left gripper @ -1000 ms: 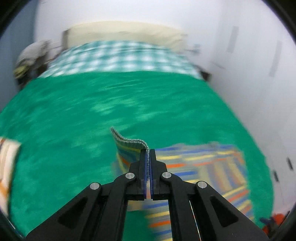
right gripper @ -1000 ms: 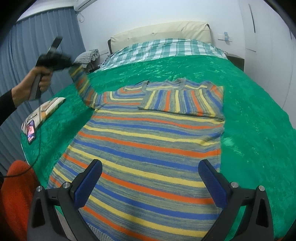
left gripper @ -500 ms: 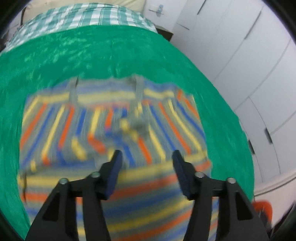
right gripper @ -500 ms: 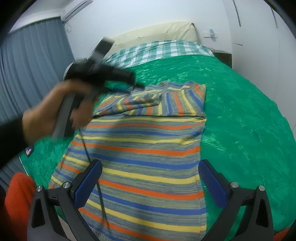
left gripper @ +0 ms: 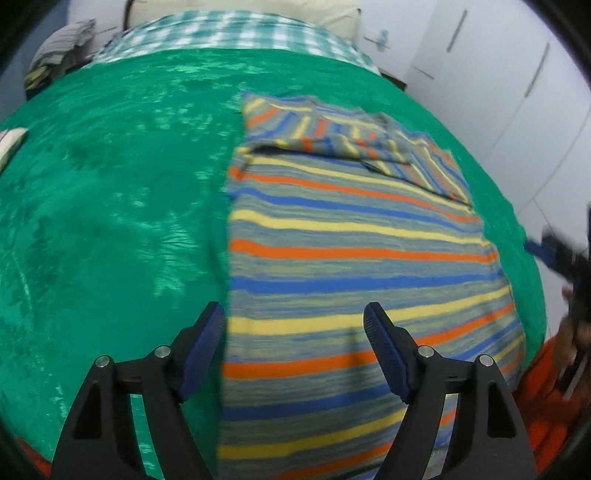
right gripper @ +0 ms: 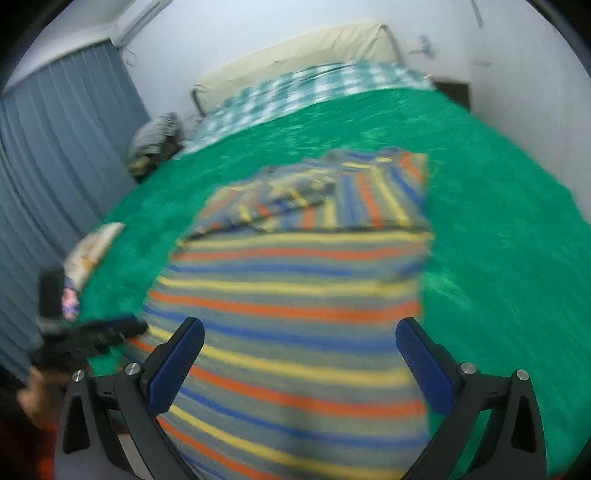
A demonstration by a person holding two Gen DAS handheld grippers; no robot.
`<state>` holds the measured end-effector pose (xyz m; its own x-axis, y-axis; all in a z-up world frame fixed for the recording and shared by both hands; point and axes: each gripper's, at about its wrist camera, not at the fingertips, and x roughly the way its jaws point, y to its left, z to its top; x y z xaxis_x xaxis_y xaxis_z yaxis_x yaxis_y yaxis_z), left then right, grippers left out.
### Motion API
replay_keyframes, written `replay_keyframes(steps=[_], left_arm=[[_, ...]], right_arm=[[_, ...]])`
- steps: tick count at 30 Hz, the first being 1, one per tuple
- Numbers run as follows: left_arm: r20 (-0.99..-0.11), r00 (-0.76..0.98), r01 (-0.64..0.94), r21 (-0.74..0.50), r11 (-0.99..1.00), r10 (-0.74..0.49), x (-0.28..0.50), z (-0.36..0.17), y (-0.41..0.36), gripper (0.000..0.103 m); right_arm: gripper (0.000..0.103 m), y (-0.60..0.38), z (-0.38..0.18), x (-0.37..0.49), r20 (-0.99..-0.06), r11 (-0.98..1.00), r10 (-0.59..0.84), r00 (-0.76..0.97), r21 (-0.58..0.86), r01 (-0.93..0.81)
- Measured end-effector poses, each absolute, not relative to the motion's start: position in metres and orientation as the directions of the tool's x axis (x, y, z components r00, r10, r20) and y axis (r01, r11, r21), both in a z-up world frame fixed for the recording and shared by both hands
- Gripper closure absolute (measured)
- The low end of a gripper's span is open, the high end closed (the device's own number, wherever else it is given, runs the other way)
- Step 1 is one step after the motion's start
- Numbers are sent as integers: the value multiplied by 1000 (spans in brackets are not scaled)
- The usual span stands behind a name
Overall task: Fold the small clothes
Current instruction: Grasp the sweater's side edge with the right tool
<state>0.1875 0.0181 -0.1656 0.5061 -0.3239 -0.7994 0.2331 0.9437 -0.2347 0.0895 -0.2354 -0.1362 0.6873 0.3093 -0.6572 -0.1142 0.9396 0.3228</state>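
Sweater (left gripper: 354, 258), striped in orange, blue, yellow and grey, lies flat on the green bedspread (left gripper: 110, 206) of the bed, with both sleeves folded across its far end. My left gripper (left gripper: 293, 332) hangs over the near left part of the sweater, its fingers (left gripper: 205, 339) opening with nothing between them: one blue pad is above the green cover just beside the sweater's left edge, the other above the stripes. My right gripper (right gripper: 301, 354) hovers over the near end too, its fingers (right gripper: 177, 365) spread wide and empty, apart from the cloth. Beyond the bedspread sits a green-and-white checked sheet (left gripper: 236, 33). A small pale cushion (right gripper: 92, 247) rests near the bed's left edge, by the grey curtain (right gripper: 55, 166).
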Motion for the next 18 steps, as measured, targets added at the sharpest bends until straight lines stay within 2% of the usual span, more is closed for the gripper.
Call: replay_keyframes(steps=[2,4,6,7,8,10,12,16,17,18], left_arm=[[-787,528,200,-249,948,-318,182,-168,26,23],[-777,536,177,-277,944,-329,170,-175,33,23],[-790,525,177,-263,948,-317,160,-185,35,23],[-796,519,184,-251,950,-311,158,-188,35,23],[-800,517,197,-235,952,-304,156,-191,33,23],[-795,529,219,-210,953,-297,154,-190,32,23],[-793,533,220,-208,953,-296,155,-190,34,23],[-796,525,208,-225,952,-303,160,-195,36,23],[-796,526,210,-220,953,-300,161,-196,36,22],[-797,527,212,-214,954,-296,162,-196,35,22]], right_arm=[[1,-242,-127,131,-648,901,391,653,413,-130],[8,-251,-119,181,-644,858,457,613,502,-111],[35,-259,-119,242,-663,808,517,541,587,-52],[40,-260,-121,269,-686,805,521,507,593,-24],[45,-259,-125,292,-719,819,511,471,574,-13],[46,-252,-131,322,-775,861,472,420,508,-29],[46,-236,-137,342,-829,910,409,381,402,-103],[46,-200,-147,353,-880,936,309,360,214,-280],[49,-190,-152,353,-888,928,294,353,177,-328],[58,-183,-158,353,-895,918,286,342,153,-367]])
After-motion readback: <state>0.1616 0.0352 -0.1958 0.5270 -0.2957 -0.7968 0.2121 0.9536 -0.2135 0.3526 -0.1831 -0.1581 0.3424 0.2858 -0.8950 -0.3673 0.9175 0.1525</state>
